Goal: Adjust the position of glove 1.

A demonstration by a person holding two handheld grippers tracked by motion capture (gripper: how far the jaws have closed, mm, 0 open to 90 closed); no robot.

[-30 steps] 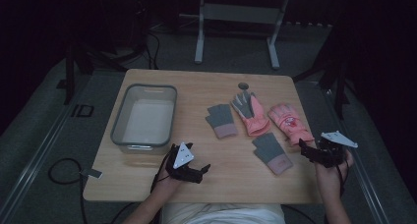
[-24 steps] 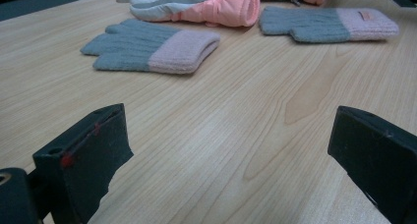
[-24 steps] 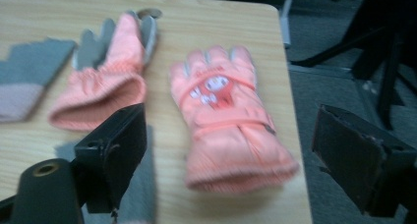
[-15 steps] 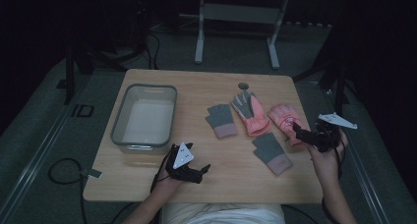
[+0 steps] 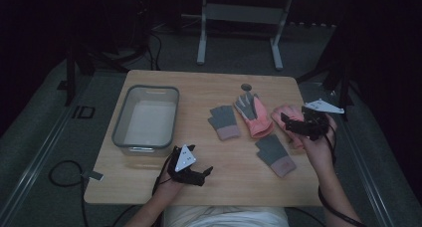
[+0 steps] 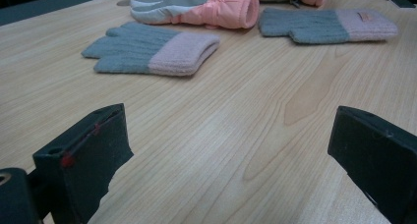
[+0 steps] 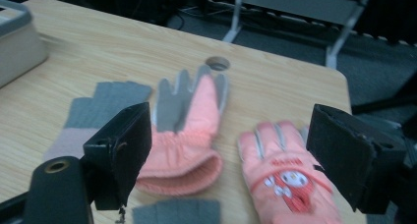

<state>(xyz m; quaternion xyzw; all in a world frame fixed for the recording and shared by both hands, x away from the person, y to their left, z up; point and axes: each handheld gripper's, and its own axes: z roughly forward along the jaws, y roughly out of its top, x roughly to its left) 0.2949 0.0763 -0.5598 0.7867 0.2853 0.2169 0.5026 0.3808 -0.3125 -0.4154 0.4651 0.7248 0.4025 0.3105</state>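
Two grey knit gloves with pink cuffs (image 5: 224, 121) (image 5: 273, 152) and two pink padded gloves lie on the wooden table (image 5: 199, 92). One pink glove (image 5: 254, 115) shows its grey palm. The other (image 5: 279, 112) is partly under my right gripper (image 5: 287, 122), which hovers over it. In the right gripper view this gripper (image 7: 231, 140) is open; its jaws have just been closing a little with nothing between them, and the printed pink glove (image 7: 285, 175) lies below. My left gripper (image 5: 205, 173) rests open near the front edge, its jaws (image 6: 231, 150) wide over bare wood.
A clear plastic bin (image 5: 119, 130) stands at the table's left, empty inside. A round hole (image 5: 246, 87) sits in the tabletop near the far edge. Cables and a metal stand are on the floor beyond the table.
My right gripper has risen and moved left and away from the person, from beside the table's right edge to above the right pink glove. The left gripper has stayed put.
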